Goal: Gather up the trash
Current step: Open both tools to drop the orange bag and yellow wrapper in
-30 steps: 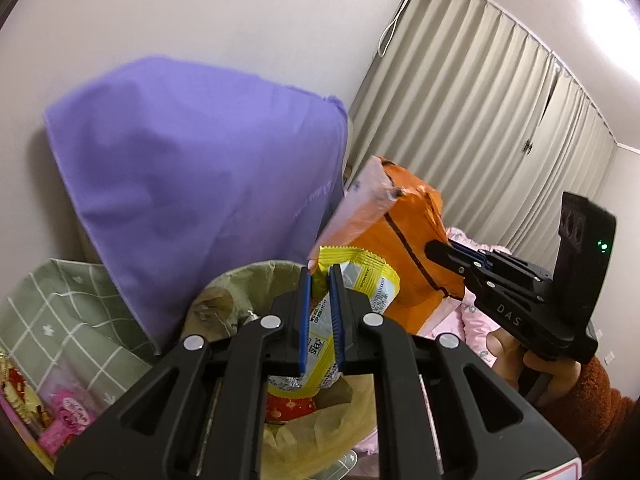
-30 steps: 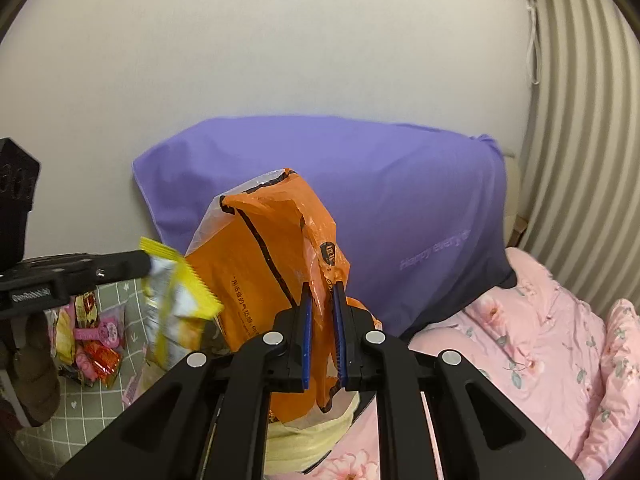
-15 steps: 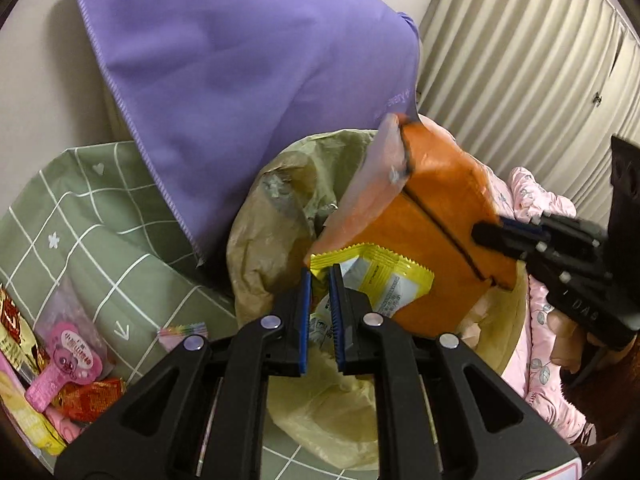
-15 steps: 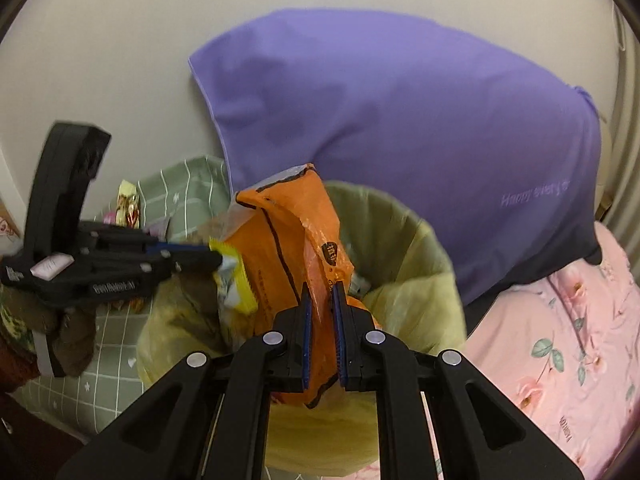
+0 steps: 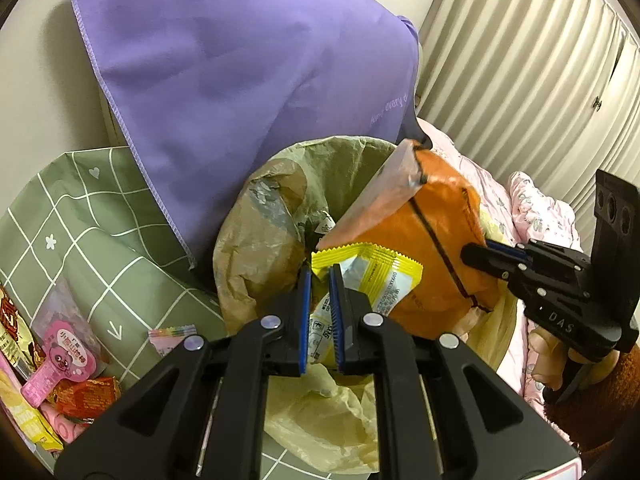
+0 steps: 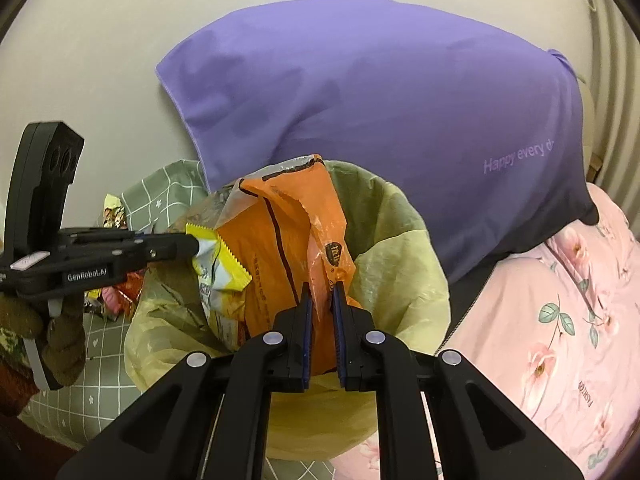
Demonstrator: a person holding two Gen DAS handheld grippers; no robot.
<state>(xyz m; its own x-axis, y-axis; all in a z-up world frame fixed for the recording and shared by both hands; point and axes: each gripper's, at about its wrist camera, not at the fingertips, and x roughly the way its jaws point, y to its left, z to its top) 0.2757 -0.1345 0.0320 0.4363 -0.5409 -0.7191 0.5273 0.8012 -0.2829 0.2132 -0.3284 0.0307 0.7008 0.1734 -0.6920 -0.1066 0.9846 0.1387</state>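
Note:
A bin lined with a yellowish trash bag (image 5: 344, 160) (image 6: 404, 248) stands below both grippers. My left gripper (image 5: 319, 276) is shut on a yellow snack wrapper (image 5: 380, 272) and holds it over the bin's mouth; it shows from the side in the right wrist view (image 6: 196, 246), with the wrapper (image 6: 224, 268) hanging from it. My right gripper (image 6: 320, 292) is shut on a large orange snack bag (image 6: 288, 240) that stands upright in the bin's opening; in the left wrist view this gripper (image 5: 476, 256) grips the orange bag (image 5: 420, 256) from the right.
A purple pillow (image 5: 240, 80) (image 6: 380, 120) leans on the wall behind the bin. A green checked cloth (image 5: 80, 220) to the left carries several snack packets (image 5: 60, 364). Pink floral bedding (image 6: 560, 320) lies to the right, with curtains (image 5: 520, 80) beyond.
Both grippers have tilted down and lowered their wrappers toward the bin's mouth. The bin now sits in the middle of both views, and the orange bag reaches into its opening.

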